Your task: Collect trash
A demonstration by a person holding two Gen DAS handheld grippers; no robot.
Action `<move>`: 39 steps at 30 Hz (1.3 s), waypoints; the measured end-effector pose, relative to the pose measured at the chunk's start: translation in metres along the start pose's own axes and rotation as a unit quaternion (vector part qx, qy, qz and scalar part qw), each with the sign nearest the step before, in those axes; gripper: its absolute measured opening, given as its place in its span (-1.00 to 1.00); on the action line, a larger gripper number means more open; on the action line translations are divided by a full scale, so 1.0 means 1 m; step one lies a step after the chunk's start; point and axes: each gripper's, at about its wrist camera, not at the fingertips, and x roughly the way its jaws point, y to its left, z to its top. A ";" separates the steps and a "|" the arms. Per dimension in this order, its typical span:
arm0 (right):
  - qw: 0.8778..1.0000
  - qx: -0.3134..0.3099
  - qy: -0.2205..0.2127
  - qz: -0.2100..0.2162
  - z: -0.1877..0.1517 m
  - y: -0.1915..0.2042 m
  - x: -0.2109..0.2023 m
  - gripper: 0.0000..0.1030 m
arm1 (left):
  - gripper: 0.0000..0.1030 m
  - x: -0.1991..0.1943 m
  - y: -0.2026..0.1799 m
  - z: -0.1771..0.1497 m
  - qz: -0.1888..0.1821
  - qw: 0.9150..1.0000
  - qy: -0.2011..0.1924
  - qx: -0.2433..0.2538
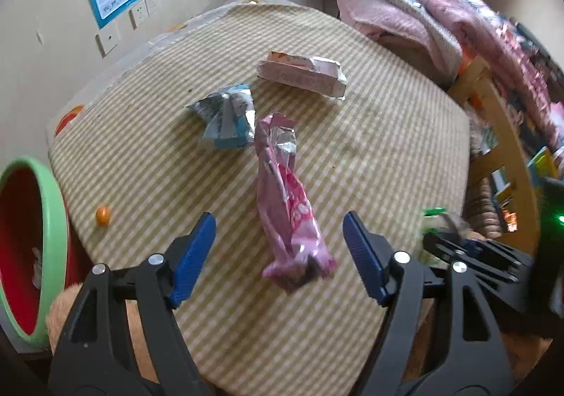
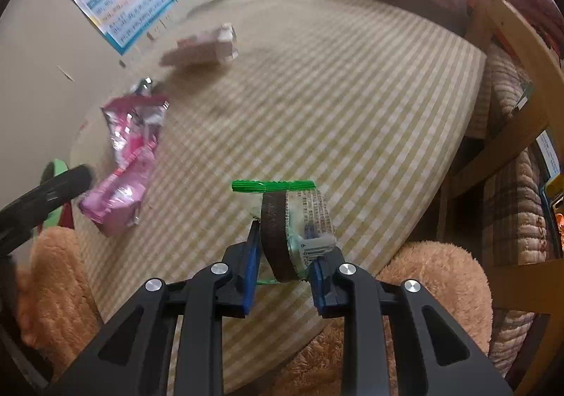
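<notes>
On the table [image 1: 370, 135], under a yellow-and-white checked cloth, the trash lies spread out.
Left gripper [image 1: 278, 255]: jaws released and standing wide, one blue pad on either side of the near end of the pink wrapper [image 1: 289, 205] without touching it.
Pink wrapper: long and crumpled, lying lengthwise from near to far at the middle of the table; in the right wrist view it sits at the left [image 2: 127, 163].
Right gripper [image 2: 285, 248]: jaws clenched on the green-edged clear wrapper [image 2: 299, 216], which has a brown strip and printed text and stands up between the pads above the near edge of the table.
Blue-and-silver wrapper [image 1: 225, 121]: just left of the pink wrapper's far end, touching or almost touching it.
Pale pink carton [image 1: 303, 73]: flattened, farther back, apart from the others.
Small orange ball [image 1: 103, 215]: on the cloth, near the left edge.
Green-rimmed red basin [image 1: 53, 212]: beside the table at the far left.
Fuzzy tan fabric [image 2: 423, 276]: below the table's near edge.
</notes>
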 end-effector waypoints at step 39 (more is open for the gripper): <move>0.987 -0.045 -0.154 0.011 0.039 0.059 -0.095 -0.54 | -0.54 -0.110 0.020 0.001 0.057 0.987 -0.148 -0.015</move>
